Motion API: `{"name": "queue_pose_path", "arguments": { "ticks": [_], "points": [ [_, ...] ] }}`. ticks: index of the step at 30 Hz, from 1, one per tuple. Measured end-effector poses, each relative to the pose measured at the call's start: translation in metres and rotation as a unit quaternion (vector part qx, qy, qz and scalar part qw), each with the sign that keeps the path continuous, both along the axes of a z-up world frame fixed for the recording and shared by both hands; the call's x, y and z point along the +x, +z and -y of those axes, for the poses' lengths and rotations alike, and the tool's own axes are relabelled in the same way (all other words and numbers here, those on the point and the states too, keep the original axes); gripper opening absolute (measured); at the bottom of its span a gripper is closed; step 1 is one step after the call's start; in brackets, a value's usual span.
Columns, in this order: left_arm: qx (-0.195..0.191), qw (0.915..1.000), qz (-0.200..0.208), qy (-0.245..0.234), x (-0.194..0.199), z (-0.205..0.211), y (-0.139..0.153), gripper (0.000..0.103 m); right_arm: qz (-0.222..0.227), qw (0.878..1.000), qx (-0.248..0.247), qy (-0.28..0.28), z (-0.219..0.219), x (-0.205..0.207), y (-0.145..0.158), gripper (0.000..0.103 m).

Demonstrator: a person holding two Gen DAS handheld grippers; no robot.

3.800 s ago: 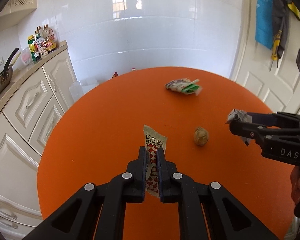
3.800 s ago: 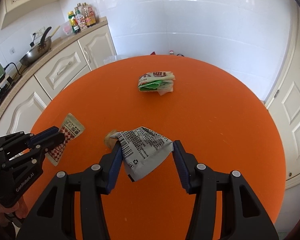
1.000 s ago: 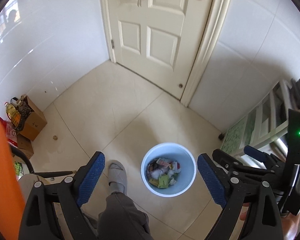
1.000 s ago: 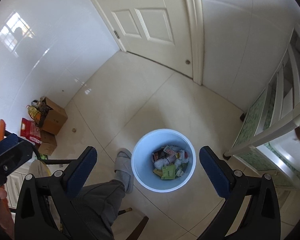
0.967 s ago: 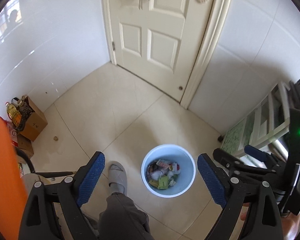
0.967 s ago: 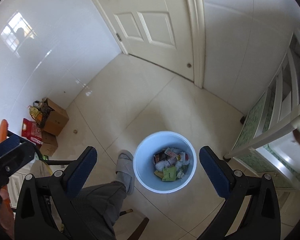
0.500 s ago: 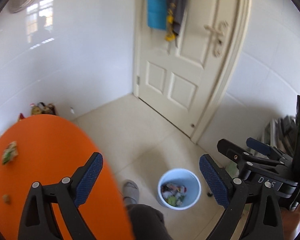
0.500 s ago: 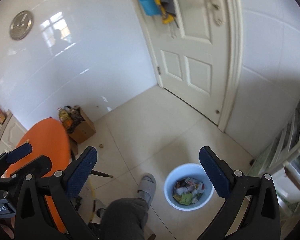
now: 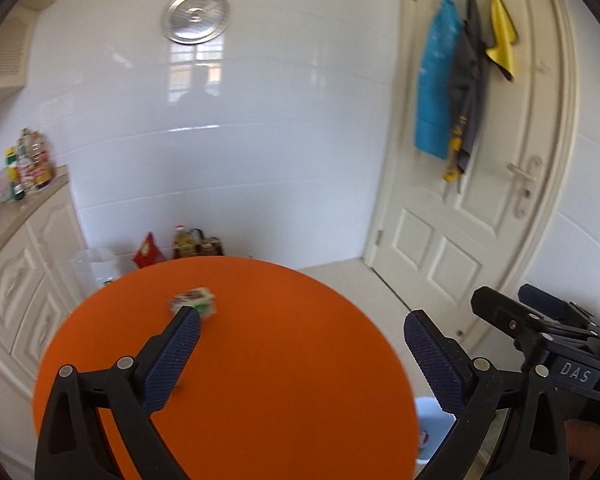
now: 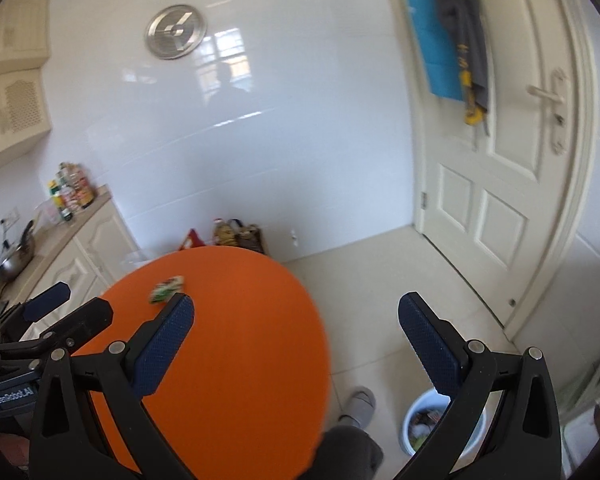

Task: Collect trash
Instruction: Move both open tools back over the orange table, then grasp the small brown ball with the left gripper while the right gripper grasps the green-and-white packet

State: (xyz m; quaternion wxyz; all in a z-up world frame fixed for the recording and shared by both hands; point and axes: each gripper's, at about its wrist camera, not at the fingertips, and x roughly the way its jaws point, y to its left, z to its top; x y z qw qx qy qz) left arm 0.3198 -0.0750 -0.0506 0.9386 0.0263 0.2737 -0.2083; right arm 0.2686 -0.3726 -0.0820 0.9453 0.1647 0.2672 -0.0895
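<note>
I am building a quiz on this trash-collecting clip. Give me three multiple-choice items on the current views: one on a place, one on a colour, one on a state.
1. Where does the crumpled wrapper lie?
A. in the bin
B. on the round table
C. on the floor by the door

2. What colour is the tabletop?
A. orange
B. white
C. blue

3. How does the right gripper stand?
A. shut on a wrapper
B. shut on nothing
C. open, with nothing between its fingers

Answers:
1 B: the crumpled wrapper rests on the far part of the round table, as the right wrist view also shows.
2 A: the table's top is plain orange in both views.
3 C: the right gripper has its blue pads spread wide, with only table and floor seen between them; the white bin stands on the floor below.
</note>
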Motion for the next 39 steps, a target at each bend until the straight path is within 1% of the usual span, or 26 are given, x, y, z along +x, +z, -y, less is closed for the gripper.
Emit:
{"name": "queue_pose_path", "arguments": {
  "ticks": [5,9,13,16,17,21,22,23,24,27,30,35,37,39],
  "points": [
    [-0.020,0.9977,0.021,0.062,-0.025,-0.053,0.003,0.102,0.028,0.998,-0.015,0.052,-0.051,0.015,0.023,0.103],
    [-0.033,0.9929,0.037,0.108,-0.050,-0.094,0.003,0.102,0.051,0.994,-0.034,0.091,-0.092,0.023,0.043,0.103],
    [-0.028,0.9878,0.050,0.145,-0.072,-0.115,-0.008,0.102,0.061,0.990,-0.046,0.115,-0.117,0.026,0.050,0.103],
    [-0.022,0.9874,0.041,0.151,-0.085,-0.119,-0.024,0.102,0.059,0.990,-0.048,0.121,-0.128,0.033,0.049,0.103],
    [-0.018,0.9872,0.038,0.154,-0.084,-0.115,-0.029,0.102,0.055,0.990,-0.050,0.123,-0.129,0.036,0.047,0.103],
    [-0.008,0.9882,0.012,0.153,-0.068,-0.101,-0.050,0.102,0.041,0.990,-0.051,0.127,-0.130,0.050,0.037,0.103],
    [-0.005,0.9886,0.003,0.150,-0.067,-0.097,-0.059,0.102,0.036,0.990,-0.051,0.127,-0.128,0.054,0.034,0.103],
    [-0.003,0.9890,-0.002,0.148,-0.057,-0.090,-0.060,0.102,0.031,0.990,-0.049,0.127,-0.126,0.059,0.029,0.103],
    [0.002,0.9894,-0.014,0.144,-0.053,-0.084,-0.070,0.102,0.024,0.990,-0.046,0.128,-0.123,0.066,0.024,0.103],
    [0.017,0.9896,-0.039,0.137,-0.022,-0.062,-0.085,0.102,0.005,0.991,-0.041,0.128,-0.119,0.084,0.009,0.103],
    [0.028,0.9891,-0.077,0.122,0.007,-0.039,-0.107,0.102,-0.018,0.991,-0.035,0.129,-0.115,0.104,-0.009,0.103],
    [0.042,0.9850,-0.127,0.109,0.066,0.003,-0.131,0.100,-0.056,0.990,-0.024,0.130,-0.108,0.132,-0.042,0.103],
    [0.045,0.9827,-0.146,0.104,0.084,0.017,-0.141,0.095,-0.073,0.989,-0.022,0.130,-0.106,0.143,-0.055,0.103],
    [0.048,0.9808,-0.161,0.098,0.098,0.030,-0.149,0.085,-0.090,0.987,-0.015,0.131,-0.105,0.156,-0.070,0.103]
  ]
}}
